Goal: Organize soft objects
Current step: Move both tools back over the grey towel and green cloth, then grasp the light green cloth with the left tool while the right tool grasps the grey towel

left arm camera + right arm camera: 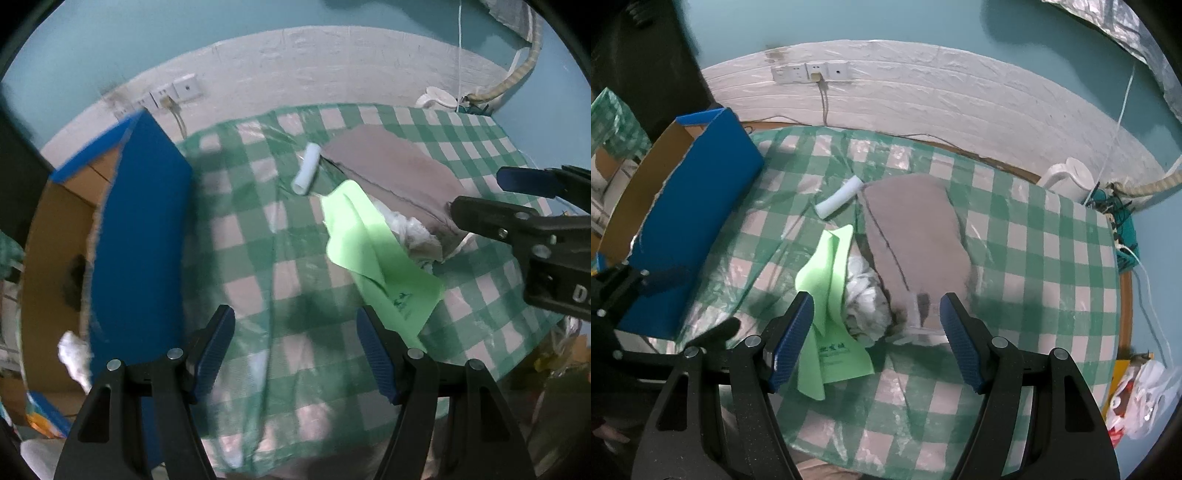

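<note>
Both the left gripper (295,350) and right gripper (877,339) are held open and empty above the green cloth (827,280), probably for transfer into the blue box (144,236).

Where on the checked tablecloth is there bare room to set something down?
Free: the near strip of green checked tablecloth below the light green cloth, and the right side between the grey fabric piece and white kettle. Crowded: the middle, with crumpled white plastic and white tube.

One green cloth (827,280), one grey cloth (916,236), one white roll (837,202) (three kinds).
</note>
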`<state>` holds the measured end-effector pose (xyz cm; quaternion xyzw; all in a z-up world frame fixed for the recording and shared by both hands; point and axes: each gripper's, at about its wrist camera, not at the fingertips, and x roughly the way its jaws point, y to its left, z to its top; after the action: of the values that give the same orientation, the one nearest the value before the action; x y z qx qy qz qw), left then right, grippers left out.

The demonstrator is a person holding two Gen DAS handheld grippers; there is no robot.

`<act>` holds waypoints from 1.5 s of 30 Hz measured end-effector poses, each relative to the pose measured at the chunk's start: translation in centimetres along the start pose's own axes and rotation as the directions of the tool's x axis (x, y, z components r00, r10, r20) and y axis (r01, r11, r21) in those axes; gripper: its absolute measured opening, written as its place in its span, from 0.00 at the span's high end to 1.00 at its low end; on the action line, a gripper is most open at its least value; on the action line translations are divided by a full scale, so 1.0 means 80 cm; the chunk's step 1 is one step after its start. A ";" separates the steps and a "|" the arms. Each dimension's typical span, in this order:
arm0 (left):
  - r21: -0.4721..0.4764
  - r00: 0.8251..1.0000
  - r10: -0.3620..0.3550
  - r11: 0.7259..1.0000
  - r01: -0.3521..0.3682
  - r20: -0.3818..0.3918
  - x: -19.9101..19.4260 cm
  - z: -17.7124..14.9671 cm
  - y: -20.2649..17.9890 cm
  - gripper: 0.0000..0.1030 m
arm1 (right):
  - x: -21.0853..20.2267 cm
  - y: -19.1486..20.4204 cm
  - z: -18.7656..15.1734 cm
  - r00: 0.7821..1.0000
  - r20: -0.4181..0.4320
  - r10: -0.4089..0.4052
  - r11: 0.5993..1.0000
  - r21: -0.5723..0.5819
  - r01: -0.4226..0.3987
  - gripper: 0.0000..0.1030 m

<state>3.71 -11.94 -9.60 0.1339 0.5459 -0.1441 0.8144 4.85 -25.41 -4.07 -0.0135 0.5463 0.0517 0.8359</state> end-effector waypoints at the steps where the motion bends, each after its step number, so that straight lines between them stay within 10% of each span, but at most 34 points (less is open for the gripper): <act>1: 0.000 1.000 -0.003 1.000 0.003 -0.004 0.005 0.001 -0.004 0.32 | 0.002 -0.003 -0.001 1.000 -0.001 0.000 1.000 0.004 0.000 0.31; 36: 0.042 0.990 -0.081 0.995 0.087 -0.119 0.101 0.031 -0.070 0.29 | 0.117 -0.054 -0.014 0.989 -0.122 -0.085 0.996 -0.015 0.083 0.31; 45: 0.063 0.988 -0.096 0.993 0.104 -0.123 0.097 0.016 -0.084 0.76 | 0.131 -0.052 -0.025 0.984 -0.149 -0.096 0.995 -0.041 0.091 0.41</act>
<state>5.05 -19.28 -16.71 0.1428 0.5945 -0.1952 0.7669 7.60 -28.99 -14.59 -0.0571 0.6057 0.0204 0.7934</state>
